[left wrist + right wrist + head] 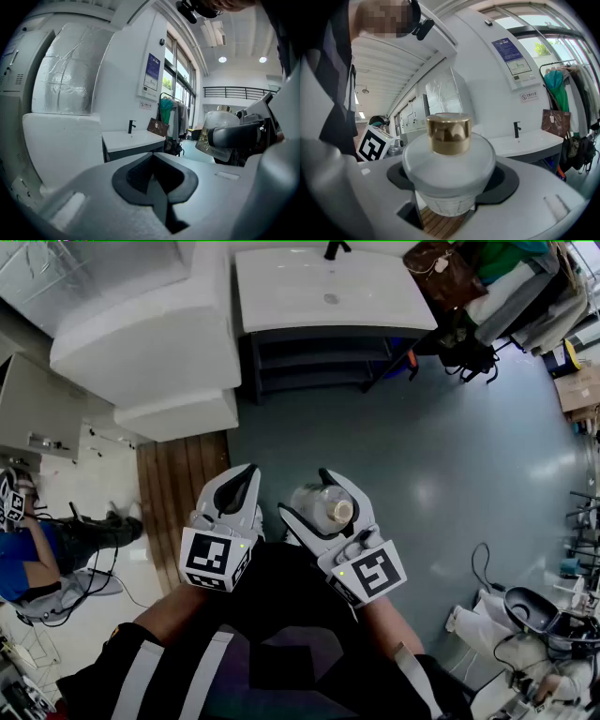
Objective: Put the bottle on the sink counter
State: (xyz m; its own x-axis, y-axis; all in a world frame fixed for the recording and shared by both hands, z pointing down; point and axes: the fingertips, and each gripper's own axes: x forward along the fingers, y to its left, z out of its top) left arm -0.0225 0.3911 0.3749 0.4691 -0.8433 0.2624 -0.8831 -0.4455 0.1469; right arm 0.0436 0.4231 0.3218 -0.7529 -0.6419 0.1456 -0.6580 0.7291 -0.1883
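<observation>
Progress is judged to be at the carrying stage: the pick-up is done, the placing is not. The bottle (325, 506), a frosted, wide-bodied one with a gold cap (449, 134), is clamped between the jaws of the right hand-held gripper (302, 491). The jaws are spread wide around its body and their dark pads are pressed against both sides. It is held upright, clear of any surface and close in front of the person, above the grey floor (441, 456).

The left hand-held gripper (242, 486) is held just beside the right one. Its jaws are closed together and nothing is between them, so no part in the carry is seen for it.

The white table (281, 296) with its sink basin and black faucet (334, 249) is seen ahead, well apart from the bottle, with open floor between them. Nothing is seen standing on its top, so room for the bottle is expected on either side of the basin.

What is left, as far as can be judged: the table is to be approached, the bottle lowered upright onto the flat top beside the basin, and the right jaws opened and drawn away.
</observation>
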